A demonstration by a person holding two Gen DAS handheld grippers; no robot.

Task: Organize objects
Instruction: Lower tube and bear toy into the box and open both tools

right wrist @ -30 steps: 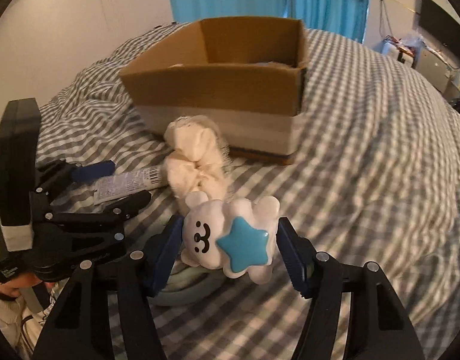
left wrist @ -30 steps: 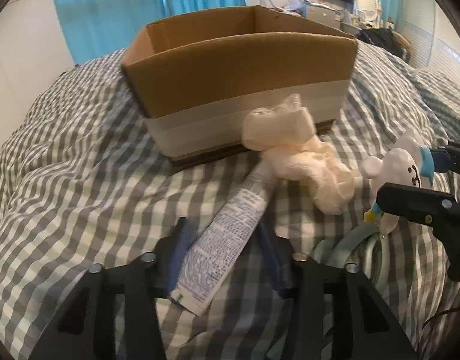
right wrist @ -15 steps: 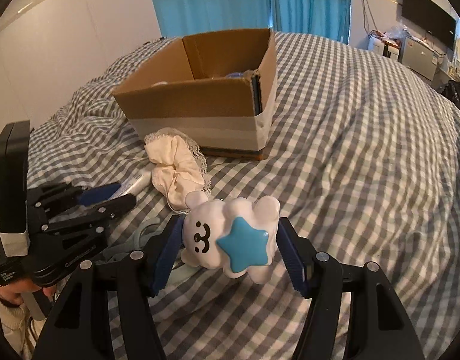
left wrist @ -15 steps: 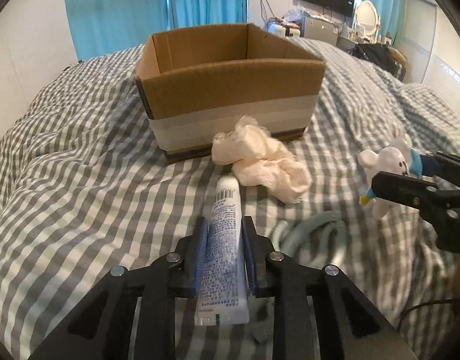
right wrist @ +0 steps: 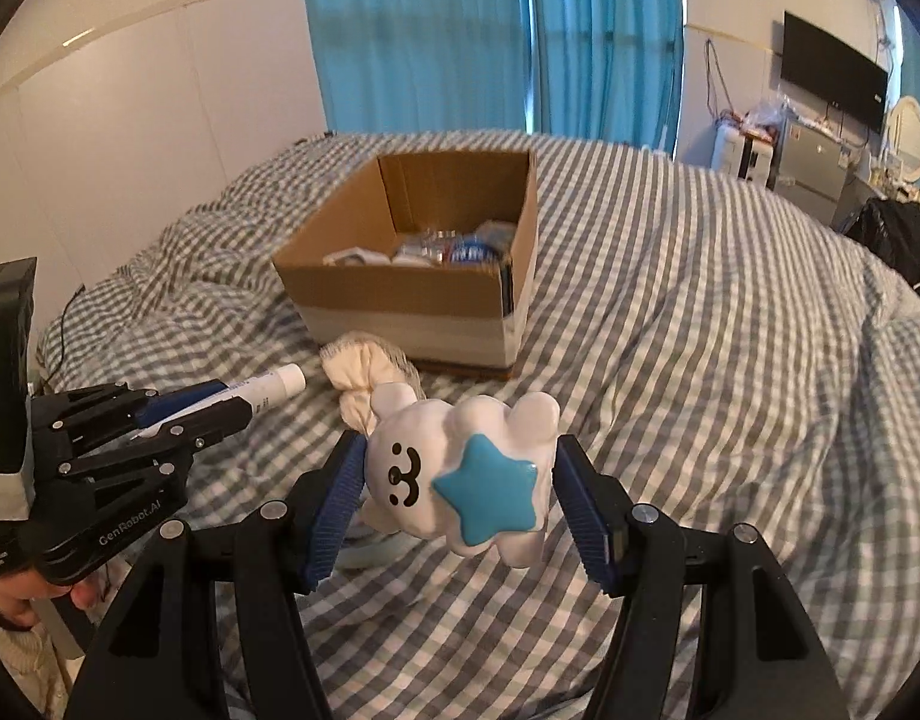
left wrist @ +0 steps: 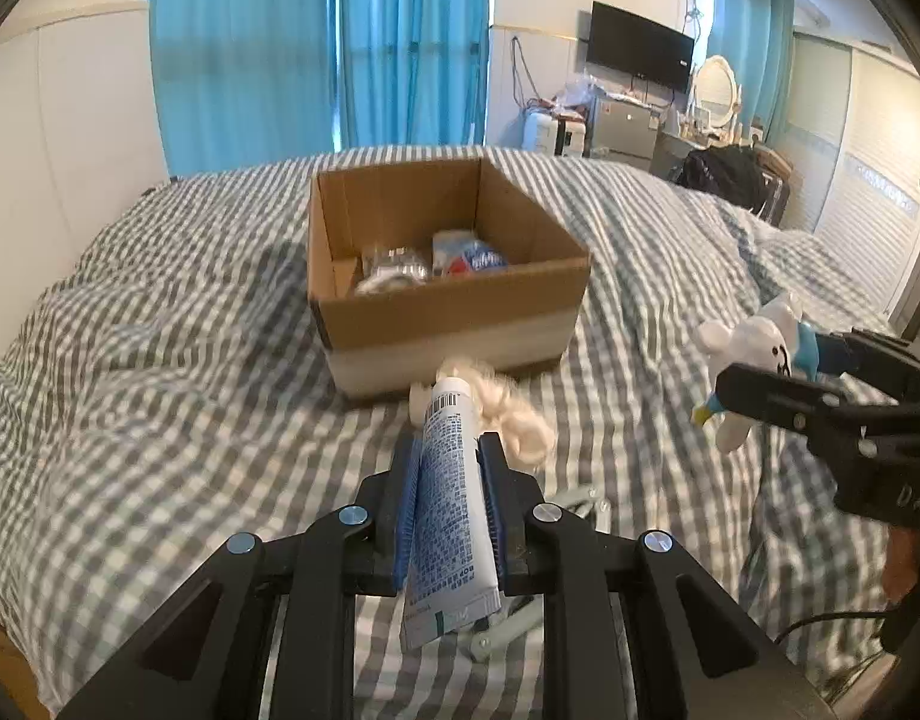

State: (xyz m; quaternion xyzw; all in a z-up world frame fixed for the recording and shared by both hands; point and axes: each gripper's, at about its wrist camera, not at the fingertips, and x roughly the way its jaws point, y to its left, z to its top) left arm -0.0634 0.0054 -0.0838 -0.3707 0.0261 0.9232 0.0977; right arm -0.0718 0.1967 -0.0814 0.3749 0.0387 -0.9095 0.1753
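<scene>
We see the left gripper (left wrist: 449, 480) pinching a tube (left wrist: 451, 498) between its blue pads, cap end forward, held above the bed (left wrist: 160, 420). The right gripper (right wrist: 460, 474) clamps a white toy (right wrist: 454, 474) with a blue star, also in the air. Just beyond lies a cream cloth (right wrist: 364, 369) on the bed, touching the open box (left wrist: 442, 282), which holds several items.

"genrobot.ai" is printed in white on the black body of the left gripper (right wrist: 220, 405). the letters "das" are seen on the right gripper (left wrist: 778, 384). the tube (left wrist: 451, 504) bears a barcode and fine print that cannot be read.
</scene>
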